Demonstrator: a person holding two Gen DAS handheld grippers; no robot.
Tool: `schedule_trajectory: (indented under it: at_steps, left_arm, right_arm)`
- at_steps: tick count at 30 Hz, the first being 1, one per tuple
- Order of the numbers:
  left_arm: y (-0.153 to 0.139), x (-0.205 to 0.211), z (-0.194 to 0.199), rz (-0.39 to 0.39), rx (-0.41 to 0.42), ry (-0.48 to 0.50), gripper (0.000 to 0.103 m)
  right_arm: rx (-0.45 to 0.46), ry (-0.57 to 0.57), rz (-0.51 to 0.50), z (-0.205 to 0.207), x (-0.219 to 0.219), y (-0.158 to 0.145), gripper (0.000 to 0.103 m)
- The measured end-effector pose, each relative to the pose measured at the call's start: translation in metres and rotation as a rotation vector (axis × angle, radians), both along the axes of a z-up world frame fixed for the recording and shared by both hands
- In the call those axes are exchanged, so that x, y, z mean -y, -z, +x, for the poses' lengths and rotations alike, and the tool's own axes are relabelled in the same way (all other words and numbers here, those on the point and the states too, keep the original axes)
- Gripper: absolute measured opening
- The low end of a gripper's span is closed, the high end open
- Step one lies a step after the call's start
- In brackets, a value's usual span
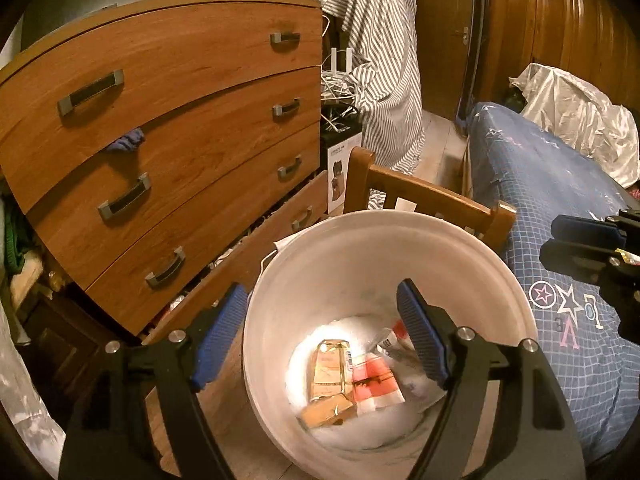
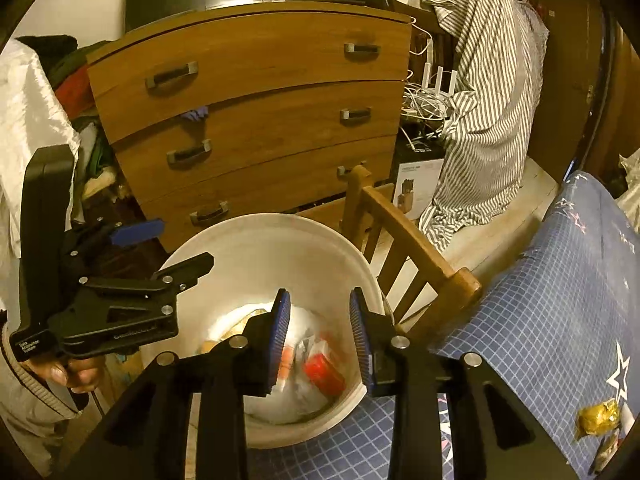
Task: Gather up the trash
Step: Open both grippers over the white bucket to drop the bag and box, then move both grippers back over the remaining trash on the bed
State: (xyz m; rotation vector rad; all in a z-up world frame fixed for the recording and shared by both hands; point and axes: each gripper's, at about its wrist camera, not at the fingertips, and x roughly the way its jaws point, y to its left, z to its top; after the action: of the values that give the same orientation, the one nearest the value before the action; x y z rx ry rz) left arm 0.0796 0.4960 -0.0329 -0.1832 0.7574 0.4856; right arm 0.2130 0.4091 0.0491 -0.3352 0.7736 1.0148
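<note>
Round white plastic bucket (image 1: pixel 400 248) on the floor holding gold and red wrappers (image 1: pixel 332 376), directly beneath the wide-open, empty left gripper (image 1: pixel 320 336); right gripper (image 2: pixel 318 332) narrowly parted, empty, above the same bucket's rim.

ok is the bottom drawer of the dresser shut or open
Open. The bottom drawer juts out past the three flush drawers above, with clutter showing in the gap along its top edge.
</note>
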Motion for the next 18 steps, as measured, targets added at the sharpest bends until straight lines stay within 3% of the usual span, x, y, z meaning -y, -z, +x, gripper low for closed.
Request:
schedule_trajectory:
  at_steps: [10, 18]
  left_arm:
    - [0.002, 0.013, -0.006, 0.005, -0.003, 0.028, 0.074]
    - [0.003, 0.048, -0.015, 0.000, 0.019, 0.058, 0.078]
  right_arm:
    - [0.022, 0.019, 0.001, -0.008, 0.023, 0.008, 0.032]
    - [0.148, 0.149, 0.127, -0.023, 0.091, -0.006, 0.032]
